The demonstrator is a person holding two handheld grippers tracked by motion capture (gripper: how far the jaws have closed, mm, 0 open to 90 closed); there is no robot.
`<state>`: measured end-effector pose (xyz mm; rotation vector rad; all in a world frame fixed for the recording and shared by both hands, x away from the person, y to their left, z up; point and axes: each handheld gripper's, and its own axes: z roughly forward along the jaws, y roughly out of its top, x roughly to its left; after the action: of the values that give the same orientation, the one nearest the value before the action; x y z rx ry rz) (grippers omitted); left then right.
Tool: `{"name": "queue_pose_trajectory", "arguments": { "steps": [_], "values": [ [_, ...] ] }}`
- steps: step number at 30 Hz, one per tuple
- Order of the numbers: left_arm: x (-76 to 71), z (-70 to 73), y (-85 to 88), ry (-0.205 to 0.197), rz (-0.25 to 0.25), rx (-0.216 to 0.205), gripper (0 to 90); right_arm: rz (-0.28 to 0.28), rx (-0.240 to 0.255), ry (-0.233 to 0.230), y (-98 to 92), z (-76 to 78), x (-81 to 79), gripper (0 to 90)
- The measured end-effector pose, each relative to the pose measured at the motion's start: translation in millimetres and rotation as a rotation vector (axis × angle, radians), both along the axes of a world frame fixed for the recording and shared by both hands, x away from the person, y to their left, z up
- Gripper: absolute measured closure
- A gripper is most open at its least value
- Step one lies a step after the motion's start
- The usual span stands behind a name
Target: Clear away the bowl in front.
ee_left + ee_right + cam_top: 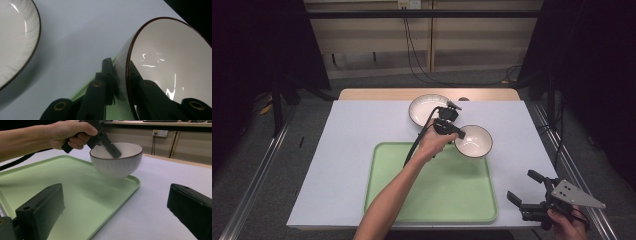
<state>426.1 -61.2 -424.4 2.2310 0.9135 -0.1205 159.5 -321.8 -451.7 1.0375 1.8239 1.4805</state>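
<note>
A white bowl (474, 140) with a dark rim hangs in the air over the far right corner of the green tray (432, 200). My left gripper (453, 133) is shut on the bowl's rim (128, 72), one jaw inside and one outside. In the right gripper view the bowl (116, 166) floats just above the tray (50, 180), held by the hand. A second white dish, a plate (424, 107), lies on the table behind the tray. My right gripper (524, 187) is open near the table's front right corner, with nothing between its jaws.
The white table top (347, 145) surrounds the tray, with a wooden strip (377, 94) at its far edge. A cable trails from the left gripper along the forearm. Dark curtains and metal rails flank the table.
</note>
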Motion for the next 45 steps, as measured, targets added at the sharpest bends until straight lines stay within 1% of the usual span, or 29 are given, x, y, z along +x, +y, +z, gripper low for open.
{"name": "queue_pose_trajectory", "arguments": {
  "steps": [3, 5, 9, 10, 14, 15, 17, 21, 22, 25, 26, 28, 29, 31, 32, 33, 35, 37, 40, 43, 44, 45],
  "values": [
    [-0.1, -6.0, -4.5, 0.015, -0.006, 0.0, 81.8, 0.002, 0.0, 0.0, -0.2, 0.0, 0.0, 0.6],
    [0.1, -8.1, -6.1, 0.016, -0.014, 0.002, 81.8, 0.004, 0.004, 0.001, -0.5, -0.1, -0.1, 0.6],
    [-0.4, -10.0, -9.3, 0.022, -0.009, 0.006, 81.8, -0.001, 0.004, 0.003, -0.6, 0.1, -0.3, 0.6],
    [0.5, -12.1, -10.7, 0.023, -0.017, 0.006, 81.8, 0.001, 0.003, 0.003, -0.5, 0.0, -0.2, 0.6],
    [0.8, -16.6, -12.9, 0.033, -0.008, 0.001, 81.7, 0.002, 0.006, 0.004, -0.3, 0.0, -0.2, 0.7],
    [1.5, -18.1, -12.8, 0.029, -0.014, 0.014, 81.7, -0.002, 0.008, 0.001, -0.6, 0.2, -0.3, 0.6],
    [1.9, -18.8, -12.2, 0.028, -0.011, 0.021, 81.6, -0.005, 0.008, 0.003, -1.0, 0.2, -0.6, 0.6],
    [0.9, -21.7, -12.5, 0.032, -0.008, 0.022, 81.6, -0.001, 0.004, 0.002, -1.9, 0.1, -0.2, 0.8],
    [0.9, -22.3, -13.3, 0.03, -0.007, 0.037, 81.6, -0.001, 0.006, 0.003, -1.8, 0.1, -0.1, 0.8],
    [2.2, -25.0, -12.7, 0.04, 0.0, 0.024, 81.5, -0.003, 0.006, 0.002, -1.2, 0.0, -0.3, 0.8],
    [2.8, -26.1, -12.2, 0.046, -0.012, 0.023, 81.7, -0.006, 0.009, 0.004, -1.0, 0.4, -0.9, 0.8],
    [2.5, -26.3, -12.3, 0.044, -0.01, 0.02, 81.7, -0.008, 0.009, 0.005, -1.1, 0.2, -0.8, 0.8],
    [1.5, -27.3, -12.6, 0.035, 0.004, 0.017, 81.7, -0.001, 0.004, 0.003, -1.6, 0.0, -0.2, 0.8],
    [1.4, -27.4, -12.4, 0.03, 0.003, 0.023, 81.7, -0.002, 0.005, 0.002, -1.2, 0.0, -0.2, 0.8],
    [1.0, -27.9, -12.7, 0.028, 0.006, 0.02, 81.7, 0.001, 0.005, 0.003, -1.1, 0.0, -0.1, 0.8],
    [0.8, -28.0, -12.5, 0.023, 0.004, 0.019, 81.6, -0.007, 0.011, 0.005, -0.4, 0.1, -0.3, 0.8],
    [-1.2, -28.3, -13.8, 0.009, 0.016, 0.013, 81.6, -0.005, 0.009, 0.004, -0.4, 0.3, -0.6, 0.8],
    [-1.6, -28.4, -13.7, 0.01, 0.02, 0.014, 81.6, -0.003, 0.01, 0.002, -0.4, 0.2, -0.3, 0.8],
    [-2.0, -28.8, -13.4, -0.001, 0.009, 0.021, 81.3, 0.001, 0.005, 0.005, -0.3, 0.2, -0.4, 0.8],
    [-2.8, -30.1, -14.0, 0.008, 0.018, 0.016, 80.5, 0.003, 0.001, 0.004, -0.2, 0.3, -0.4, 0.8],
    [-2.4, -30.9, -13.7, 0.003, 0.012, 0.014, 80.2, -0.001, 0.0, 0.002, -0.1, 0.3, -0.4, 0.8],
    [-2.6, -32.6, -14.2, 0.016, 0.021, 0.008, 79.5, 0.002, 0.001, 0.004, -0.4, 0.3, -0.4, 0.8]
  ]
}}
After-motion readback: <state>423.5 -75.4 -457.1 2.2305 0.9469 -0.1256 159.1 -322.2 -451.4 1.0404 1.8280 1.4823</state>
